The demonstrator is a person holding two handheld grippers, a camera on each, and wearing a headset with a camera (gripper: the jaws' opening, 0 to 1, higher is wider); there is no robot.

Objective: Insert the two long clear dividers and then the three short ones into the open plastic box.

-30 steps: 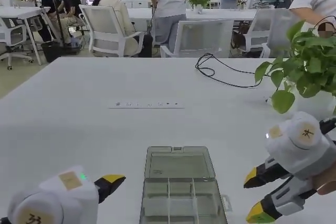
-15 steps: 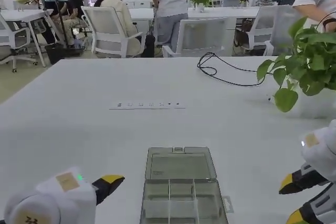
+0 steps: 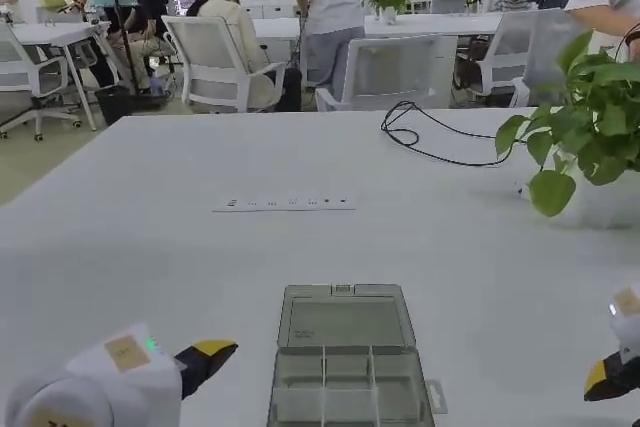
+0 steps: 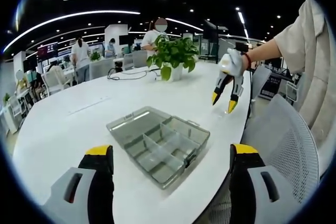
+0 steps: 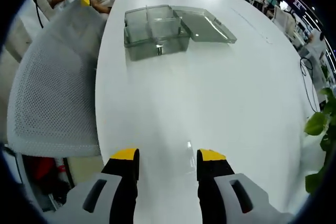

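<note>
Head view: the open plastic box [image 3: 350, 387] sits on the white table [image 3: 150, 237] at the near edge, centred, with its lid [image 3: 345, 319] folded flat on the far side. The clear dividers [image 3: 347, 385] stand inside the box and split it into compartments; their exact count cannot be read. The left gripper [image 3: 205, 357] is low at the left, well apart from the box, with one yellow tip showing, so its jaw state cannot be told from here. The right gripper [image 3: 612, 375] is at the right edge, also apart from the box. A potted plant [image 3: 585, 132] and a black cable [image 3: 430, 142] lie farther back on the right, and a printed label strip [image 3: 285, 204] lies mid-table. Left gripper view: the left gripper [image 4: 171, 153] has its jaws wide apart with nothing between them, and the box [image 4: 157, 139] lies just ahead on the table. The right gripper [image 4: 227, 88] is off the table surface beyond the box, jaws apart and empty. Right gripper view: the right gripper [image 5: 167, 157] has its jaws apart over bare table, holding nothing. The box [image 5: 155, 35] lies well ahead, lid [image 5: 206, 24] open to the right, beside a mesh chair [image 5: 52, 82].
</note>
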